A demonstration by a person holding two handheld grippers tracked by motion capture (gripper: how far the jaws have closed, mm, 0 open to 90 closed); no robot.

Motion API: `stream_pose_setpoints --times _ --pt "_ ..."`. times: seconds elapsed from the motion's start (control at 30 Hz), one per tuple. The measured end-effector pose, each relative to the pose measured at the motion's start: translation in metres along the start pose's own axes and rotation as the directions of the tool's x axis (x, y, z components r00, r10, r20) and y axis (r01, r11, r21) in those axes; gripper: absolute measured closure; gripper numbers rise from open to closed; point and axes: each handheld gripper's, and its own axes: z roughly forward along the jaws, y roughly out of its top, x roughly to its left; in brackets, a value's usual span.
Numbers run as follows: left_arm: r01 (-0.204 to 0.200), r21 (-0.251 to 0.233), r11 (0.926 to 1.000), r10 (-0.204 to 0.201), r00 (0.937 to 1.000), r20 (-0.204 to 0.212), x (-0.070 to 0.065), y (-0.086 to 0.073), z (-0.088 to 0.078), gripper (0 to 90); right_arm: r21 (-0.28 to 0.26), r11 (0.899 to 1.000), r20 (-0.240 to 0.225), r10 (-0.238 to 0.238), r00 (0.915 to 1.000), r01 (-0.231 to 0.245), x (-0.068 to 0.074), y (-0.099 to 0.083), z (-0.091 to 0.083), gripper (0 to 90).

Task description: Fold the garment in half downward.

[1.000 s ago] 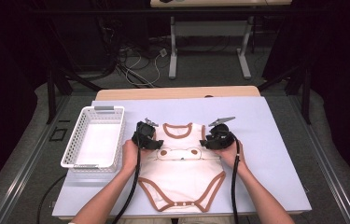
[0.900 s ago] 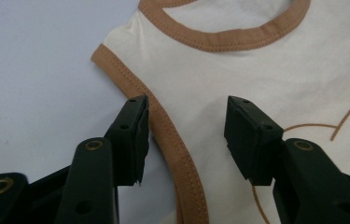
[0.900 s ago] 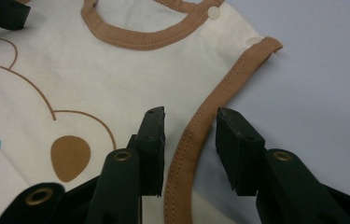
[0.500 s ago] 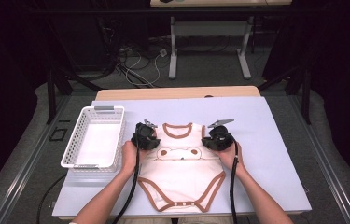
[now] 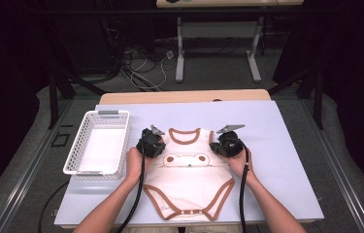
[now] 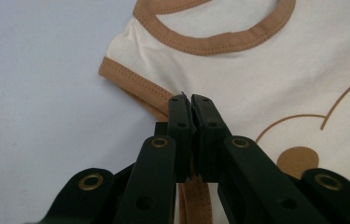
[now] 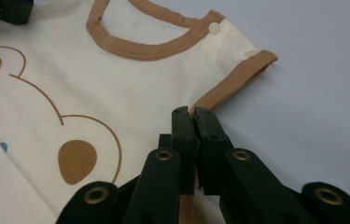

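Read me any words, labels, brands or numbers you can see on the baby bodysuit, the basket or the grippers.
None: no readable text anywhere.
Bodysuit: a brown bear face drawing, no lettering.
White basket: no label visible.
Left gripper and right gripper: plain black jaws, no markings.

Left tongs point(image 5: 156, 137) and right tongs point(image 5: 220, 138): jaws have just closed, now clamped together. Both forearms extend forward, roughly parallel, hands level with each other, tongs angled downward.
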Motion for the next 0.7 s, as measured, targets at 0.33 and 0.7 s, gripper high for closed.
stream_pose_setpoints --times 0.33,0.7 --pt "-0.016 -0.042 0.999 0.016 0.9998 -0.008 -0.005 -0.002 -0.019 87.2 -0.047 0.998 0.012 -0.047 0.9988 0.048 0.007 0.004 -0.019 87.4" --pt "-0.055 -0.079 0.9953 0.054 0.9984 -0.015 -0.01 -0.008 -0.035 87.2 -0.07 0.992 0.024 -0.101 0.9945 0.103 0.018 0.004 -0.035 87.4"
